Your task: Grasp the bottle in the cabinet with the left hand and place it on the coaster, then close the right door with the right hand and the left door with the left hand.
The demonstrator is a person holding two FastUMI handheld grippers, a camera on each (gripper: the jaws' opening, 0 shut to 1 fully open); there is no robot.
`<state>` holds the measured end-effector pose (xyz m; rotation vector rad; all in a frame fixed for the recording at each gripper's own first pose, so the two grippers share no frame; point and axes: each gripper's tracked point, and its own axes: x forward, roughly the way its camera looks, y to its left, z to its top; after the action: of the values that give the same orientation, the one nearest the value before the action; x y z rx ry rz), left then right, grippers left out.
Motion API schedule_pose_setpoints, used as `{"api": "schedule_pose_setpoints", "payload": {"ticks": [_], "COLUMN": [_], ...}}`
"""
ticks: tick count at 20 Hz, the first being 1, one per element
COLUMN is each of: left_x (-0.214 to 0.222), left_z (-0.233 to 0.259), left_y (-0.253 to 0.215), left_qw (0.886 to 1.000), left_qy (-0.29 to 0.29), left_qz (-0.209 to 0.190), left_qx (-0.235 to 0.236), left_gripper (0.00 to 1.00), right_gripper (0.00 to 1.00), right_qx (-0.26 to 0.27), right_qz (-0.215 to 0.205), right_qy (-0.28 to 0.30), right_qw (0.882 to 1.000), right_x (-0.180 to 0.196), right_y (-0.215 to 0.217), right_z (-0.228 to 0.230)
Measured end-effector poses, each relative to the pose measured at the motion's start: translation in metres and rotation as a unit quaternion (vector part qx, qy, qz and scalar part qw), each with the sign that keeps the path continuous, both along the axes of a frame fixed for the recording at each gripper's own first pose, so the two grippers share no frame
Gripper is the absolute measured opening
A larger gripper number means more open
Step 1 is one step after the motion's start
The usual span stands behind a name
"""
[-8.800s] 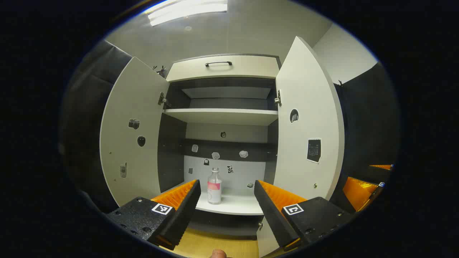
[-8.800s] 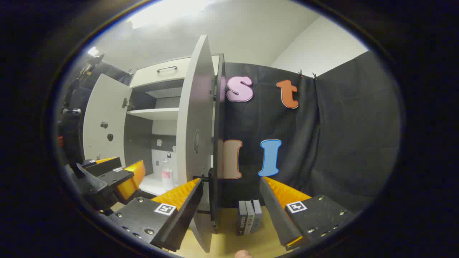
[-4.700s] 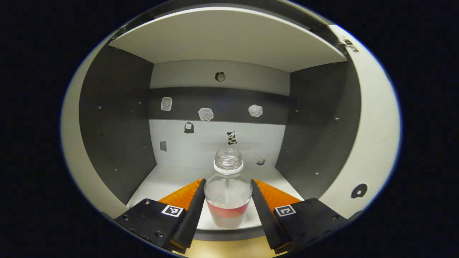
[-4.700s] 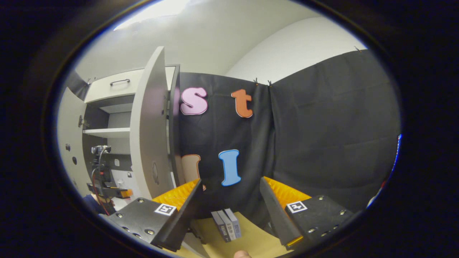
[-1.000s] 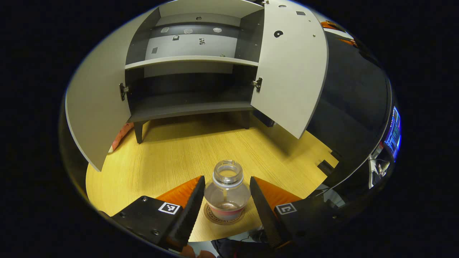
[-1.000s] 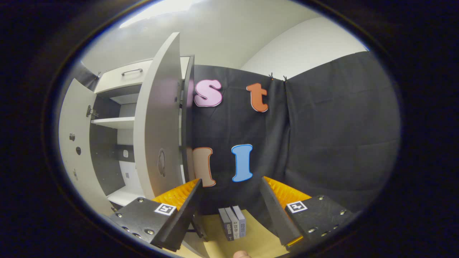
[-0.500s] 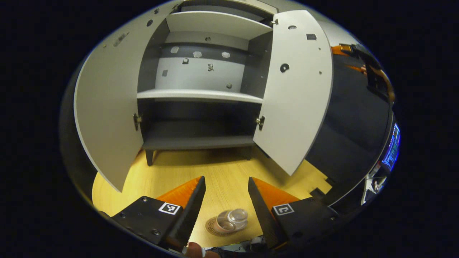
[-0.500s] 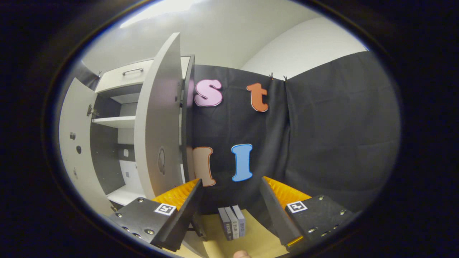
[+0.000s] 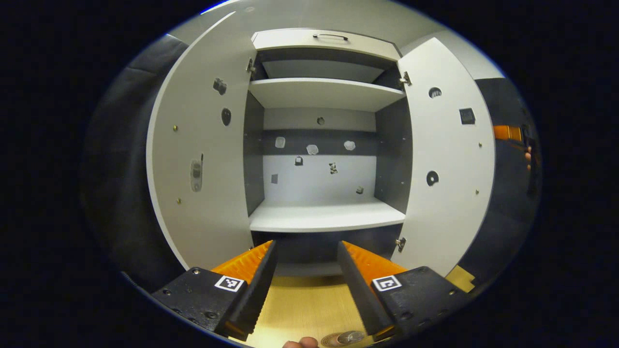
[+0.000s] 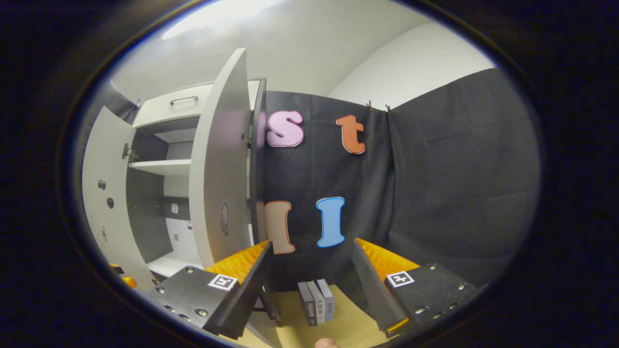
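Left gripper view: left claw [image 9: 305, 249] is hanging with its fingers spread, nothing between them, pointing straight at the open cabinet [image 9: 323, 43]. The bottle [image 9: 349, 337] is sitting on the coaster [image 9: 331, 341] on the wooden table [image 9: 309, 309], right at the bottom edge, below and near side of the claw's right finger; I'm seeing just its top, so can't tell more about how it stands. Left door [image 9: 203, 154] and right door [image 9: 447, 164] are both swung wide open. The lower shelf [image 9: 326, 216] is showing bare white board, the upper shelf [image 9: 324, 92] is sitting above it, and a drawer front with a dark handle [image 9: 330, 36] is topping the cabinet. Small stickers are dotting the back panel and both door insides. Far right, the other gripper is peeking past the right door's edge, too small to read. Right gripper view: right claw [image 10: 312, 249] is also spread and gripping nothing, hovering near the outer edge of the right door [image 10: 220, 164], not touching it. Three grey books [image 10: 317, 302] are standing upright on the table [image 10: 348, 319] between the fingers, against the black cloth wall. A fingertip is showing at the bottom edge of each view.
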<state>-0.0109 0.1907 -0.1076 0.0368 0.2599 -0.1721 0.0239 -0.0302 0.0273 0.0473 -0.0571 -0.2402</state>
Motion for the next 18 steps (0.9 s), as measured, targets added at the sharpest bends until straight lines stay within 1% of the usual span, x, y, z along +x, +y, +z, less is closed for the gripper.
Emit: {"api": "schedule_pose_setpoints", "payload": {"ticks": [1, 2, 3, 4, 5, 6, 10, 13, 14, 15, 18], "left_x": [0.005, 0.006, 0.007, 0.008, 0.01, 0.01, 0.014, 0.016, 0.016, 0.016, 0.012], "left_z": [0.009, 0.016, 0.022, 0.027, 0.03, 0.033, 0.051, 0.061, 0.065, 0.068, 0.073], "left_y": [0.004, 0.007, 0.01, 0.012, 0.015, 0.018, 0.027, 0.04, 0.045, 0.049, 0.066], "left_qw": [1.0, 1.0, 1.0, 1.0, 0.999, 0.999, 0.998, 0.996, 0.996, 0.995, 0.993], "left_qy": [-0.004, -0.005, -0.004, -0.001, 0.001, 0.005, -0.009, -0.019, -0.024, -0.029, -0.035], "left_qz": [0.008, 0.016, 0.023, 0.03, 0.036, 0.044, 0.066, 0.081, 0.085, 0.09, 0.109], "left_qx": [0.0, 0.003, 0.004, 0.005, 0.006, 0.005, -0.012, -0.019, -0.018, -0.016, -0.003], "left_gripper": [0.92, 0.91, 0.95, 0.95, 0.95, 0.95, 0.95, 0.95, 1.0, 0.95, 0.95], "right_gripper": [0.96, 0.96, 0.96, 0.96, 0.93, 0.96, 0.96, 0.96, 0.96, 0.96, 0.92], "right_qx": [0.002, 0.004, 0.005, 0.005, 0.005, 0.006, 0.006, 0.004, 0.003, 0.0, -0.008], "right_qz": [0.003, 0.005, 0.007, 0.009, 0.012, 0.015, 0.024, 0.045, 0.046, 0.048, 0.062], "right_qy": [-0.001, -0.002, -0.002, -0.004, -0.005, -0.006, -0.002, -0.001, 0.0, -0.002, -0.003], "right_qw": [1.0, 1.0, 1.0, 1.0, 1.0, 1.0, 1.0, 0.999, 0.999, 0.999, 0.998], "right_x": [0.001, 0.001, 0.002, 0.002, 0.002, 0.001, 0.001, 0.002, 0.003, 0.004, 0.004], "right_y": [0.002, 0.004, 0.005, 0.006, 0.006, 0.008, 0.013, 0.027, 0.03, 0.028, 0.034], "right_z": [0.0, 0.001, 0.002, 0.003, 0.004, 0.004, 0.0, -0.001, -0.001, 0.0, 0.001]}}
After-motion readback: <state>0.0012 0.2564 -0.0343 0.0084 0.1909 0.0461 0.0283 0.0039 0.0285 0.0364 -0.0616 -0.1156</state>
